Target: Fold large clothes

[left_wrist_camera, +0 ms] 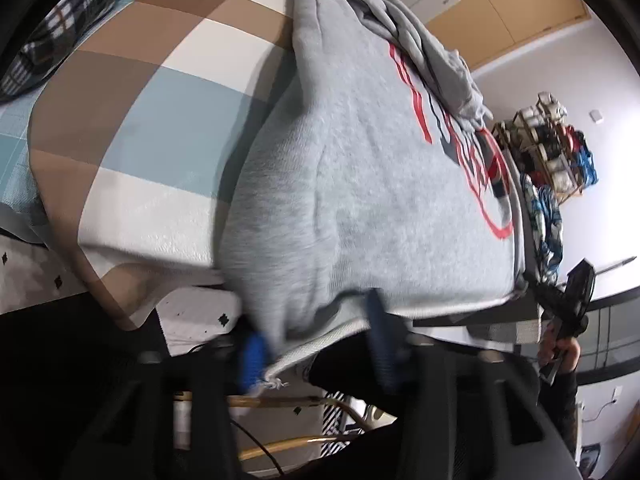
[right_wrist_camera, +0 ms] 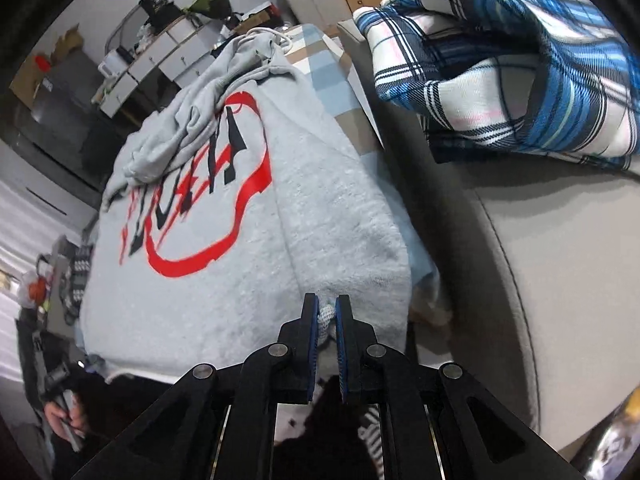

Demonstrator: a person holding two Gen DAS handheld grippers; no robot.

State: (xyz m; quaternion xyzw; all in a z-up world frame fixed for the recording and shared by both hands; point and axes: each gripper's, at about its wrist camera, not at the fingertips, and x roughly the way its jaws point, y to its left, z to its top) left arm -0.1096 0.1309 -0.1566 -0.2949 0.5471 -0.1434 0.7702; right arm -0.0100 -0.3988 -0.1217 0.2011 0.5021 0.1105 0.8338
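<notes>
A grey hooded sweatshirt (left_wrist_camera: 360, 184) with a red and black print lies spread face up on the bed, its hood and sleeves bunched at the far end (right_wrist_camera: 192, 120). My left gripper (left_wrist_camera: 316, 348) is at the near hem. A thick wad of that hem fills the gap between the blue pads (left_wrist_camera: 252, 360), which press on it; this part is blurred. My right gripper (right_wrist_camera: 326, 308) is shut on the hem's other corner, and a bit of ribbed grey cloth shows between its pads. A hand holds the right gripper (left_wrist_camera: 572, 304) at the far right of the left wrist view.
The bed has a brown, blue and white checked sheet (left_wrist_camera: 140, 120). A folded blue plaid shirt (right_wrist_camera: 500, 80) rests on a grey padded surface (right_wrist_camera: 540, 260) right of the sweatshirt. A dark plaid cloth (left_wrist_camera: 72, 20) lies at the bed's far corner. Shelves (left_wrist_camera: 548, 148) and a white desk (right_wrist_camera: 160, 52) stand beyond.
</notes>
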